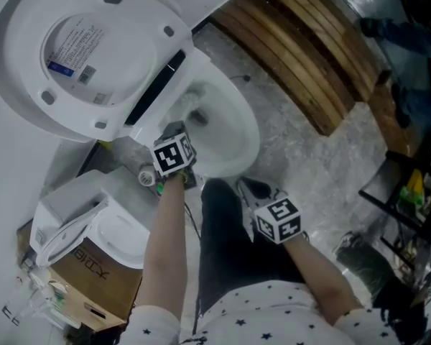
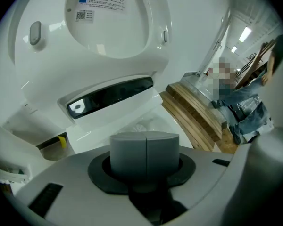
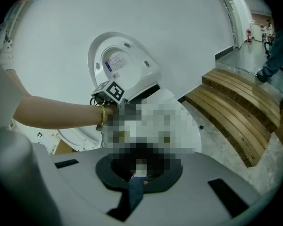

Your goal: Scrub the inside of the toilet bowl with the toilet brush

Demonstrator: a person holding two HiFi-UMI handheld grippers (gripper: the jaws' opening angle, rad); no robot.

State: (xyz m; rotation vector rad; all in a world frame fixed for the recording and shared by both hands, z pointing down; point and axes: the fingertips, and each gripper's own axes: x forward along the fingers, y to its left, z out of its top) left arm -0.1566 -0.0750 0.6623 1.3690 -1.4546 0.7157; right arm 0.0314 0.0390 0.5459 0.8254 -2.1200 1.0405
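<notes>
Shut pad to pad at the jaws of the left gripper (image 2: pixel 146 136), nothing seen between. Cannot tell at the right gripper (image 1: pixel 251 191): blurred over. Just ahead, inside the toilet bowl (image 1: pixel 248 131), the toilet brush (image 1: pixel 187 108). Probably light, stiff-handled, wet and slippery; best gripped high on the handle.

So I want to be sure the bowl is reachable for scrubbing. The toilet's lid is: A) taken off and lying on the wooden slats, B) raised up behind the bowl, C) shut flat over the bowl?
B: the lid is tipped up, its underside facing the camera, leaving the toilet bowl open.
</notes>
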